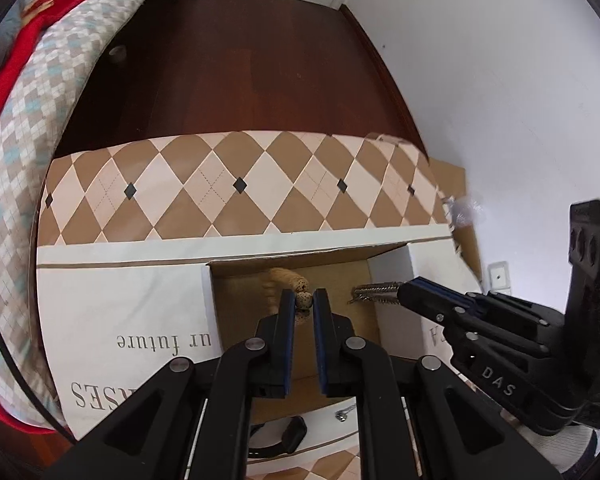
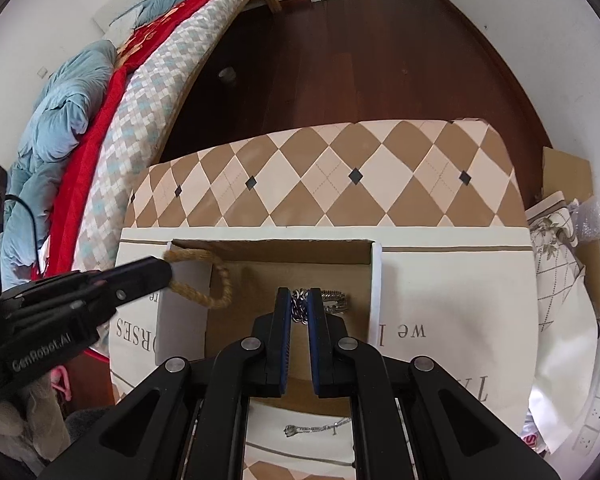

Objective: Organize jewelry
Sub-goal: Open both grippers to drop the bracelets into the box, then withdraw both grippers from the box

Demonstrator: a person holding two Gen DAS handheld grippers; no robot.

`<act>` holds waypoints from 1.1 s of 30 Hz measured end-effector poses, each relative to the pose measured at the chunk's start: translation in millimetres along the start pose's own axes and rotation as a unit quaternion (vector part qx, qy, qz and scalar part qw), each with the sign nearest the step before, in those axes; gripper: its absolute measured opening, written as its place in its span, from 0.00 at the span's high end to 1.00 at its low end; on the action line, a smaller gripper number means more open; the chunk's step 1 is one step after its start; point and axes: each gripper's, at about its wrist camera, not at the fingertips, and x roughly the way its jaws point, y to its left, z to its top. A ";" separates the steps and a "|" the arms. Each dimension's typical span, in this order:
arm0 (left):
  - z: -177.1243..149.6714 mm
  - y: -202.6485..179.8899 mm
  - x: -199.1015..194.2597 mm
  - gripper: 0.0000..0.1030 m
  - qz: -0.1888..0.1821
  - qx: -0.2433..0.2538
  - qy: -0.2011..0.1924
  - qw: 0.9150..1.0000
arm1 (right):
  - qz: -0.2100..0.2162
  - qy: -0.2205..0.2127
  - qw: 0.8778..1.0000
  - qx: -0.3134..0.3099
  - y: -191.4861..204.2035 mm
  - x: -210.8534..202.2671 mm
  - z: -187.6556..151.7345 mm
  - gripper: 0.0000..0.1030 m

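My left gripper point(image 1: 304, 300) is shut on a tan beaded bracelet point(image 1: 290, 280) and holds it over the open cardboard box point(image 1: 236, 304). In the right wrist view the left gripper point(image 2: 162, 270) carries the same bracelet point(image 2: 216, 280) above the box's left wall point(image 2: 182, 308). My right gripper point(image 2: 299, 307) is shut on a silver chain bracelet point(image 2: 328, 300) over the box's brown floor point(image 2: 260, 280). In the left wrist view the right gripper point(image 1: 404, 294) holds that chain point(image 1: 374, 294) at the box's right side.
The box sits in a white printed cloth point(image 2: 452, 300) on a table with a diamond-pattern cover point(image 2: 340, 184). A silver necklace point(image 2: 316, 427) lies on the cloth in front. A black watch strap point(image 1: 288, 434) lies near me. A bed point(image 2: 148, 92) is left, a wall point(image 1: 500, 80) right.
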 end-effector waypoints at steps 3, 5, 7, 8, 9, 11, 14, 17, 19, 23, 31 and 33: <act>2.0 -0.1 5.4 0.91 0.020 0.003 0.007 1.000 | 0.017 0.014 1.000 0.010 -2.9 5.7 4.3 0.92; 2.4 3.1 6.7 0.85 0.030 -0.002 0.007 1.000 | 0.019 0.022 0.999 0.018 -6.0 8.9 6.4 0.91; 1.9 4.6 4.2 0.48 0.066 0.002 -0.002 0.998 | 0.005 0.025 1.000 0.014 -5.1 9.0 6.7 0.89; 1.2 5.6 1.7 0.37 0.080 0.002 -0.011 0.997 | -0.003 0.025 1.000 0.010 -4.4 8.1 6.4 0.78; 1.0 6.8 -0.4 0.24 0.094 0.003 -0.019 0.995 | -0.009 0.023 1.000 0.007 -3.6 6.0 5.2 0.67; -2.6 8.8 -6.9 0.23 0.126 0.007 -0.037 0.991 | -0.032 0.016 0.999 -0.002 -1.4 1.7 3.1 0.34; -10.5 9.2 -12.4 0.05 0.180 0.018 -0.057 0.982 | -0.073 0.002 0.997 -0.020 5.0 -6.0 -3.2 0.22; -19.4 12.1 -15.2 0.00 0.214 0.020 -0.069 0.974 | -0.117 -0.004 0.992 -0.035 10.9 -7.2 -15.6 0.00; -29.0 12.4 -16.6 0.00 0.229 0.022 -0.078 0.970 | -0.141 -0.009 0.989 -0.043 15.5 -5.6 -25.8 0.00; -44.2 16.2 -22.0 0.00 0.232 0.013 -0.084 0.969 | -0.153 -0.011 0.987 -0.042 17.0 -0.3 -43.4 0.00; -67.0 15.6 -37.7 0.00 0.232 0.002 -0.097 0.968 | -0.160 -0.020 0.987 -0.029 19.1 -6.4 -68.4 0.00; -72.3 11.8 -44.1 0.00 0.232 0.001 -0.103 0.967 | -0.165 -0.028 0.985 -0.030 21.5 -12.8 -71.7 0.00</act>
